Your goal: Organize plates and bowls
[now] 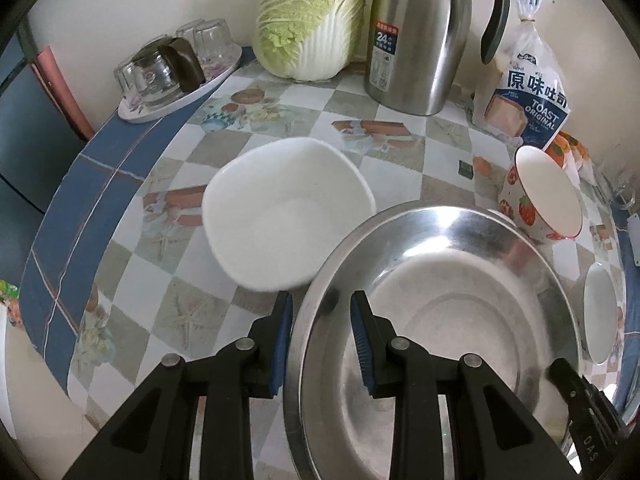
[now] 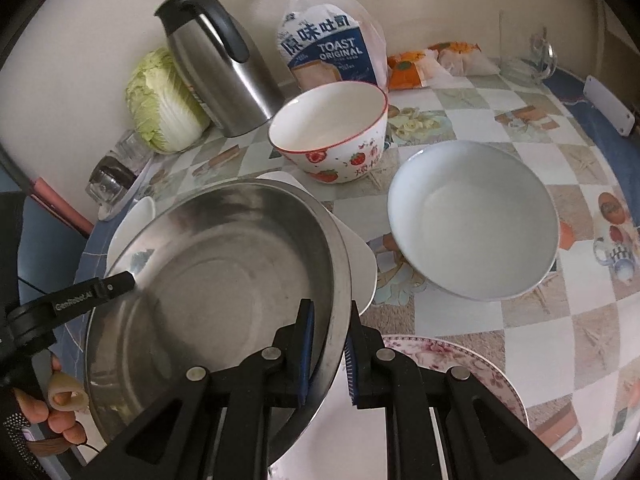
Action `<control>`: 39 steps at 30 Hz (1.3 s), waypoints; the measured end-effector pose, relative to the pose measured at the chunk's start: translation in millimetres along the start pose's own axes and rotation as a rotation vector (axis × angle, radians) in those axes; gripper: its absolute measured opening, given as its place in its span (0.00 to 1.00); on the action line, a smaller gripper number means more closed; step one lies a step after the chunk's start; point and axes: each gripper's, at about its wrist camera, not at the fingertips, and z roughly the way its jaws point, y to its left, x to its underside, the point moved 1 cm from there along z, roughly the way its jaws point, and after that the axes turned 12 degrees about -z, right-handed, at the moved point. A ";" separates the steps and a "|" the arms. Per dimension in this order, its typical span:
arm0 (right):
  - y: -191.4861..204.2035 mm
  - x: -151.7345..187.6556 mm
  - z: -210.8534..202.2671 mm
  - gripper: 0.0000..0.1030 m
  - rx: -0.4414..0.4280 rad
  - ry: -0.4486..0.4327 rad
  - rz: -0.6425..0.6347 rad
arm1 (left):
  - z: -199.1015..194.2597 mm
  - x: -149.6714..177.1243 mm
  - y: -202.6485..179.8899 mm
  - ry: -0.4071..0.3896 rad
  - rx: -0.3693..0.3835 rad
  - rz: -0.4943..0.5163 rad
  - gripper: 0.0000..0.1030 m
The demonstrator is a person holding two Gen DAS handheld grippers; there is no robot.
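A large steel basin [image 1: 440, 300] [image 2: 224, 264] fills the near side of both views. My left gripper [image 1: 322, 312] straddles its left rim, jaws apart with a gap on both sides. My right gripper [image 2: 330, 340] straddles its right rim, jaws nearly closed on it. A white squarish bowl [image 1: 288, 212] [image 2: 132, 224] sits left of the basin. A white plate [image 2: 360, 260] lies under the basin's right side. A strawberry bowl [image 1: 540, 196] [image 2: 332, 132] stands behind. A pale round bowl [image 2: 472, 216] [image 1: 598, 316] sits to the right. A floral plate [image 2: 460, 364] lies under my right gripper.
The checked tablecloth [image 1: 168, 320] covers the table. At the back stand a cabbage [image 1: 312, 16], a steel thermos jug [image 1: 420, 36], a toast bag [image 1: 528, 92], orange packets [image 2: 424, 60] and a tray of upturned glasses [image 1: 176, 68]. A glass mug [image 2: 540, 56] is far right.
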 end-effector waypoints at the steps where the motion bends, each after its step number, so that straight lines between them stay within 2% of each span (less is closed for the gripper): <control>1: -0.8 -0.4 2.0 0.15 -0.001 0.001 0.003 | 1.0 -0.9 -1.1 -0.003 0.000 0.003 0.30; 9: -5.4 -2.3 11.7 0.15 0.013 0.006 0.016 | 6.1 -4.9 -8.4 -0.015 0.022 0.018 0.30; 13: -7.0 -3.4 10.8 0.14 0.031 0.002 0.014 | 10.2 -2.9 -9.2 0.009 0.043 0.015 0.30; 24: -11.8 -3.9 8.0 0.14 0.063 -0.010 0.024 | 24.1 3.3 -14.0 0.038 0.042 0.029 0.30; 33: -10.0 -4.1 9.8 0.16 0.062 -0.018 0.018 | 29.9 1.5 -11.1 0.033 0.062 0.010 0.30; 39: -8.5 -4.0 9.0 0.17 0.065 -0.018 0.016 | 30.2 -0.9 -6.4 0.059 0.077 -0.016 0.31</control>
